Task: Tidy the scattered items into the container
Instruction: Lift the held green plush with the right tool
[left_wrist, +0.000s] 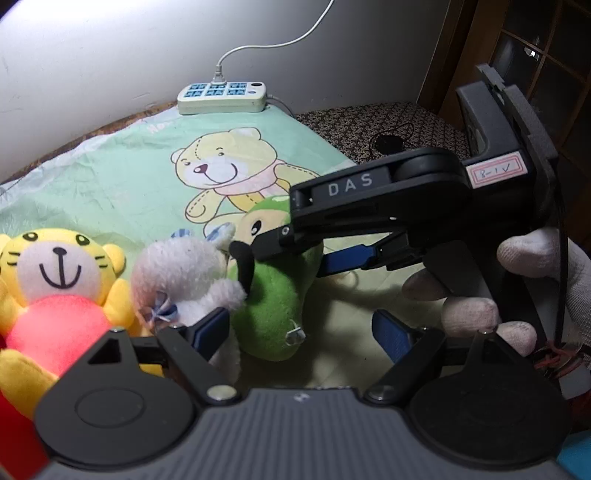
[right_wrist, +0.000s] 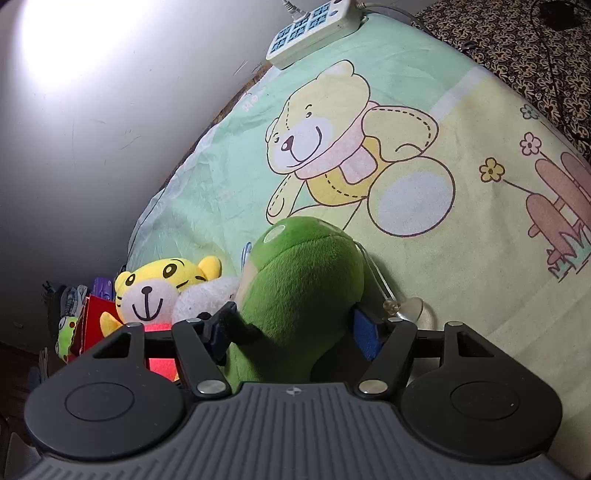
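Note:
A green plush toy (left_wrist: 273, 306) (right_wrist: 306, 280) lies on the cartoon bear blanket (left_wrist: 110, 177). My right gripper (right_wrist: 293, 332) (left_wrist: 295, 258) reaches in from the right, and its pads touch both sides of the toy's upper body. My left gripper (left_wrist: 301, 334) straddles the toy's lower end with its jaws open. Its left pad sits by a white plush (left_wrist: 181, 273), and its right pad stands clear of the toy. A yellow tiger plush (left_wrist: 62, 273) (right_wrist: 155, 291) with a pink belly sits at the left. A red container (right_wrist: 94, 317) stands behind it.
A white power strip (left_wrist: 221, 96) (right_wrist: 314, 33) with its cable lies at the blanket's far edge by the wall. A gloved hand (left_wrist: 535, 258) holds the right gripper. The green toy's suction cup (right_wrist: 410, 308) rests on the blanket. Patterned fabric (left_wrist: 369, 122) lies at the back right.

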